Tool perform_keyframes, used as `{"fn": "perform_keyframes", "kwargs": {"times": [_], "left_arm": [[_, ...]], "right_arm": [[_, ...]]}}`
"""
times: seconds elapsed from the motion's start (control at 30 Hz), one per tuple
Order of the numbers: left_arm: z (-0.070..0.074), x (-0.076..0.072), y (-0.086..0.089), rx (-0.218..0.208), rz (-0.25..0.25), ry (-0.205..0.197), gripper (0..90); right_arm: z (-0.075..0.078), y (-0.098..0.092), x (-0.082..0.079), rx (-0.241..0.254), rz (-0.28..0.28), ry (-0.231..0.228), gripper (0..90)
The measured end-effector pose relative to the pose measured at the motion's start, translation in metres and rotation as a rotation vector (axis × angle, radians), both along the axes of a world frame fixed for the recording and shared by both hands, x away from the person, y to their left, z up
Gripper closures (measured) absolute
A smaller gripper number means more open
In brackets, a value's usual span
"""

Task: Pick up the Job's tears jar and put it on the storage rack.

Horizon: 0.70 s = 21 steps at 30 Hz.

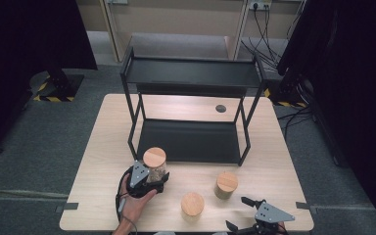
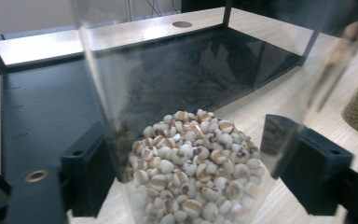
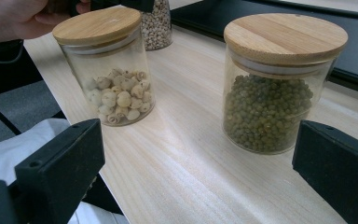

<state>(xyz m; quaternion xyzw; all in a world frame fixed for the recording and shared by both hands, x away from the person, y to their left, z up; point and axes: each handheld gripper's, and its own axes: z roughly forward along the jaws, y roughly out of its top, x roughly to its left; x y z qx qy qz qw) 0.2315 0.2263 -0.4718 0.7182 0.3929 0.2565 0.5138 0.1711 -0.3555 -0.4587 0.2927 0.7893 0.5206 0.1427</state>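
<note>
Pale wooden surface (image 1: 103,147) is lying bare left of the clear glass jar of white grains (image 1: 154,165), which is standing just before the black metal shelf rack's (image 1: 188,142) lower tray. Left tongs (image 1: 149,178) are clamping its glass wall below the round bamboo lid; right tongs (image 1: 245,213) are gaping apart near the front edge.

Clear glossy glass jar (image 1: 155,167), smooth pale wooden lid, on light matt woodgrain table (image 1: 107,147); matt black metal shelf rack (image 1: 191,73) behind.
</note>
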Motion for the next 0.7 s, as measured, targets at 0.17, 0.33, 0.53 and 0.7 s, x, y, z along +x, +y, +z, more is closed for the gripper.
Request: {"fn": "perform_keyframes", "kwargs": {"times": [0.17,0.33,0.53,0.7], "left_arm": [[-0.003,-0.002,-0.002,0.001,0.008,-0.017,25.2],[-0.002,-0.002,-0.004,0.008,0.009,-0.019,25.4],[0.005,-0.001,-0.008,0.018,0.005,-0.020,25.5],[0.013,0.001,-0.010,0.017,0.001,-0.023,25.5]], "right_arm": [[0.000,0.000,0.000,-0.001,0.000,0.001,2.6],[0.000,0.000,0.000,0.001,0.002,-0.001,2.6],[0.000,0.000,0.000,0.000,0.004,0.002,2.6],[0.000,0.000,0.000,0.001,0.001,0.001,2.6]]}}
